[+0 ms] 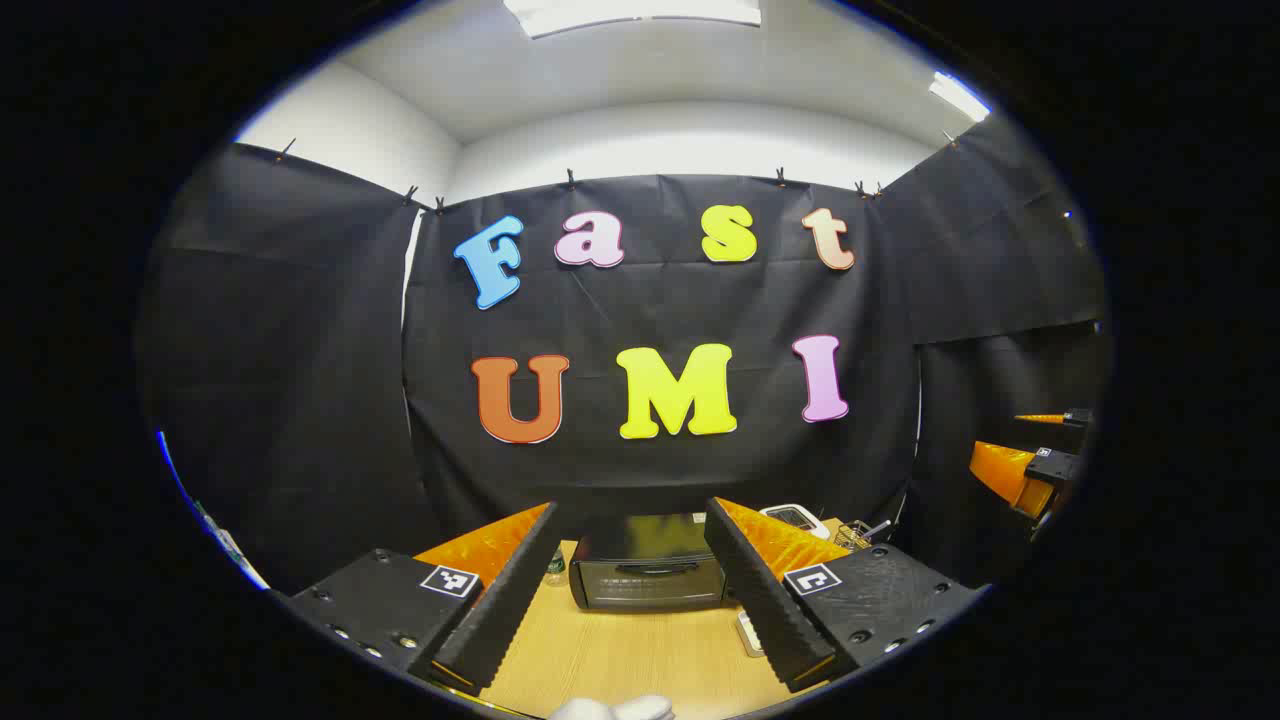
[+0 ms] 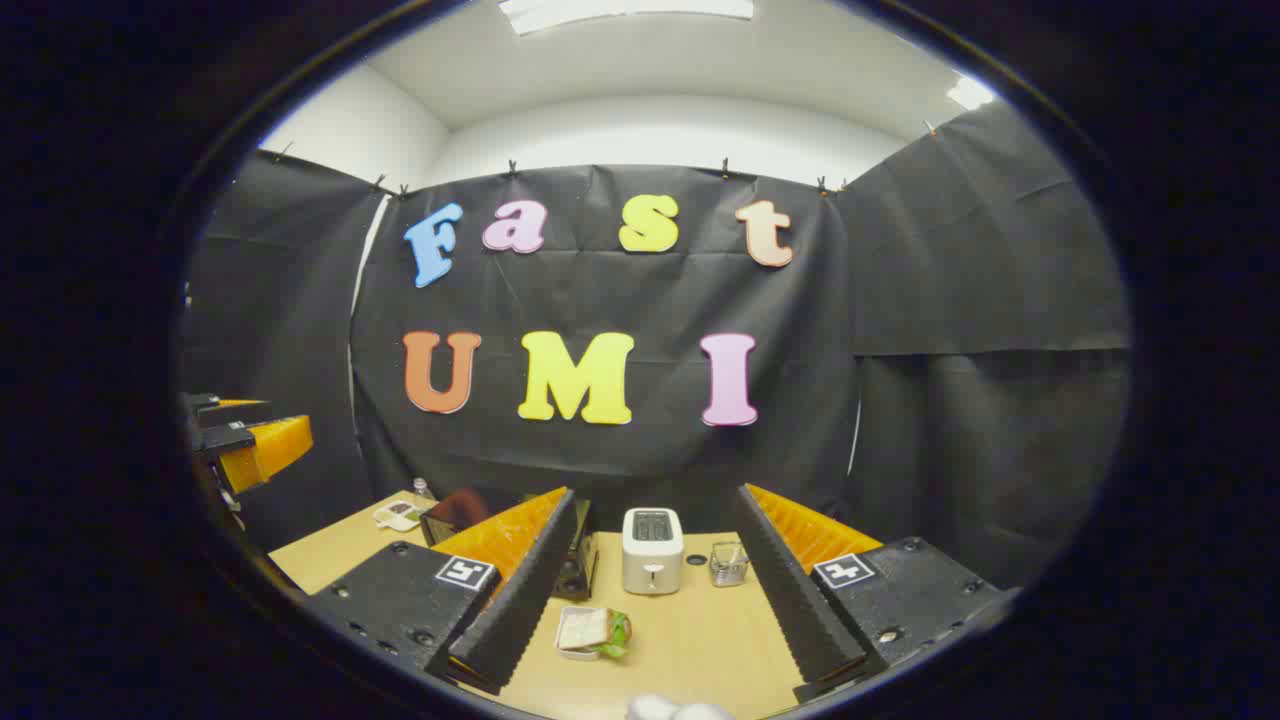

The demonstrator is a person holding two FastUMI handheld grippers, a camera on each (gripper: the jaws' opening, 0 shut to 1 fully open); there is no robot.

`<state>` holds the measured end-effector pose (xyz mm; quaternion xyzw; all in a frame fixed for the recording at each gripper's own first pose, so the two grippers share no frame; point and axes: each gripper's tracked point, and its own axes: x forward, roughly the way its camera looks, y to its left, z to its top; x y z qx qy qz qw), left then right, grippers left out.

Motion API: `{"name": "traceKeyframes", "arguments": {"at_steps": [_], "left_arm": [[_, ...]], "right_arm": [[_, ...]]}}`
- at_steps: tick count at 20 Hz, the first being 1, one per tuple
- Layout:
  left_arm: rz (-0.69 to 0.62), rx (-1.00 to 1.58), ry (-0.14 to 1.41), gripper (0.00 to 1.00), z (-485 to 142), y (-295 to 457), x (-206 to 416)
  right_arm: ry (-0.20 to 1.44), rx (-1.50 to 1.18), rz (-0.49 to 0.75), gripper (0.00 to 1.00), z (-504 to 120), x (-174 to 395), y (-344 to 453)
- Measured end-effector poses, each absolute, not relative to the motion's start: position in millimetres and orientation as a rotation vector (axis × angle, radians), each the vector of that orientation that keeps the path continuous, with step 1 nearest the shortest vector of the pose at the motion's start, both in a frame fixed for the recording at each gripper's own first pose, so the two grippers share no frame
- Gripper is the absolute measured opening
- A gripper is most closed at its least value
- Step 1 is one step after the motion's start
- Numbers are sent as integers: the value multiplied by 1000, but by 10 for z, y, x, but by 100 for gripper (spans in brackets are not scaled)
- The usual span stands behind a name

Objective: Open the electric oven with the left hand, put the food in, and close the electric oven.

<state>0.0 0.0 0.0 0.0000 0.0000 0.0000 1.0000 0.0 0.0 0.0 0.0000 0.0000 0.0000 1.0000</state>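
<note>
The left claw (image 1: 640, 600) stands wide open, its two fingers splayed apart with nothing between them and nothing touched. It hangs above the wooden worktop (image 1: 630, 660), pointed level toward the far wall. Straight ahead, framed in the gap between its fingers, sits the electric oven (image 1: 650, 572), a dark box with its door closed and the handle bar across the front. A small bottle (image 1: 555, 568) stands just to the oven's left, and a white device (image 1: 795, 517) and a wire basket (image 1: 852, 535) lie behind to the right.

The right claw (image 2: 650, 600) is likewise spread wide and holds nothing, raised over the same worktop (image 2: 700, 640). Between its fingers, near the front, lies the food (image 2: 592, 632), a sandwich with green leaves on a small white tray. Beyond it a white toaster (image 2: 652, 550) stands upright, with the wire basket (image 2: 729, 563) just beside it on the right. The electric oven (image 2: 575, 565) is mostly hidden behind the left finger of this claw.

Each claw shows at the edge of the other's view, well apart and held at a similar height.
</note>
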Motion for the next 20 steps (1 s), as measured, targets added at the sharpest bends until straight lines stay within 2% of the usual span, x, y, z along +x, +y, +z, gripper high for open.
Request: {"name": "traceKeyframes", "arguments": {"at_steps": [1, 2, 3, 4, 5, 6, 9, 10, 11, 15, 16, 17, 18, 19, 20], "left_arm": [[-1, 3, -3, 95, 16, 7, 11], [0, 7, -6, 95, 14, 17, 24], [0, 11, -4, 95, 9, 36, 30], [-1, 14, -7, 95, 24, 50, 39], [-3, 19, -8, 95, 25, 61, 48], [-3, 21, -7, 95, 16, 91, 55], [-5, 23, -19, 95, 47, 197, 76], [-8, 15, -18, 95, 46, 224, 90], [-10, 11, -18, 95, 29, 254, 107], [-1, 29, -30, 95, 58, 303, 134], [4, 28, -20, 95, 31, 292, 146], [5, 24, -21, 95, 18, 293, 164], [5, 23, -23, 95, 29, 266, 185], [7, 23, -23, 95, 18, 263, 210], [7, 25, -21, 95, 7, 254, 215]], "right_arm": [[0, 2, -6, 100, 2, 9, -12], [3, 6, -7, 100, -6, 24, -5], [1, 13, -12, 92, 14, 45, -8], [4, 18, -10, 92, 13, 61, 15], [1, 18, -11, 100, 30, 79, 35], [-3, 16, -12, 92, 49, 84, 50], [-15, -7, -14, 92, 96, 114, 122], [-24, -12, -20, 100, 119, 116, 135], [-30, -14, -24, 92, 144, 116, 148], [-30, -12, -17, 92, 127, 131, 214], [-21, -18, -14, 100, 101, 150, 205], [-20, -19, -11, 92, 102, 163, 204], [-21, -20, -10, 100, 106, 180, 200], [-22, -20, -11, 92, 110, 200, 185], [-24, -20, -8, 92, 110, 211, 169]]}}
